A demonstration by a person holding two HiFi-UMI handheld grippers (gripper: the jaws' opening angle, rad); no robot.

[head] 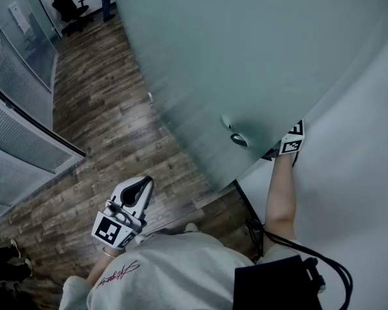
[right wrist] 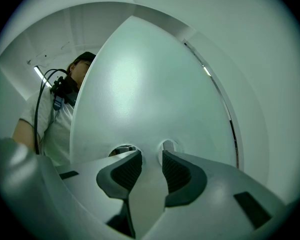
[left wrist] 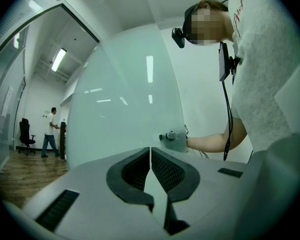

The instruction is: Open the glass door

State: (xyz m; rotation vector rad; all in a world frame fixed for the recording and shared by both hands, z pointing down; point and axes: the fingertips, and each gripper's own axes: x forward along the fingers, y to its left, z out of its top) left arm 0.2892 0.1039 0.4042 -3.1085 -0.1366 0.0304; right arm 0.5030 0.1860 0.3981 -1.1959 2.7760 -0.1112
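1. L gripper is held low beside the wearer's white shirt, above the wood floor. Its jaws are seen closed tip to tip, w/ nothing between them.
2. R gripper is held at the far side of the door's edge. In the head view only its marker cube and the forearm are shown past the glass.
3. Its jaws are seen apart w/ a clear gap. Nothing is clamped, and only frosted pane is seen through the gap.
4. Glass door is found right in front of the wearer. It is frosted and set at an angle to the white wall on the right.
5. Knob is fixed near the door's free edge. In the R gripper view another round fitting is seen just past the jaw tips. Contact can't be told.
6. Farther back, a partition wall is seen at left, w/ an office chair and a standing person at the room's far end.
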